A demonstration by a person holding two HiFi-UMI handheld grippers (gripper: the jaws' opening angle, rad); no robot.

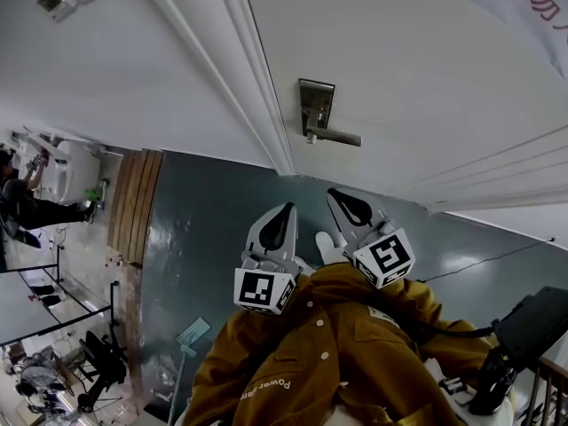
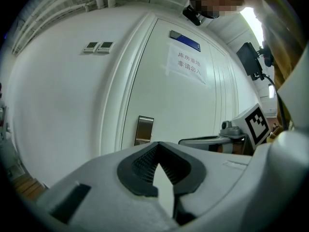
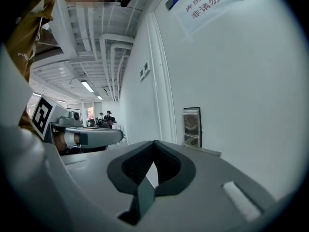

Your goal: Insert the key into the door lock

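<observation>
So going left to right: the left tool (image 1: pixel 284 209) was clamped shut with nothing in it. Its own view just showed white door through the little gap behind the tips. It pointed roughly level at the door (image 1: pixel 399 60) and was well apart from it. The lock plate (image 1: pixel 315 105) sat ahead of both tools, and in the head view it landed between the two tips, a touch closer to the right one. The plate stood upright on the door, long axis vertical, with the lever handle (image 1: pixel 337 136) poking out sideways from its lower end. The right tool (image 1: pixel 337 193) was pinched shut too, tips meeting, nothing sticking out past them. Honestly I couldn't spot the key anywhere. There was a dull grey strip in the gap behind the right tool's tips, but whether that was a key or just the floor (image 1: pixel 213 229) showing through, no idea. My guess is the right tool had the shorter run to the lock.
</observation>
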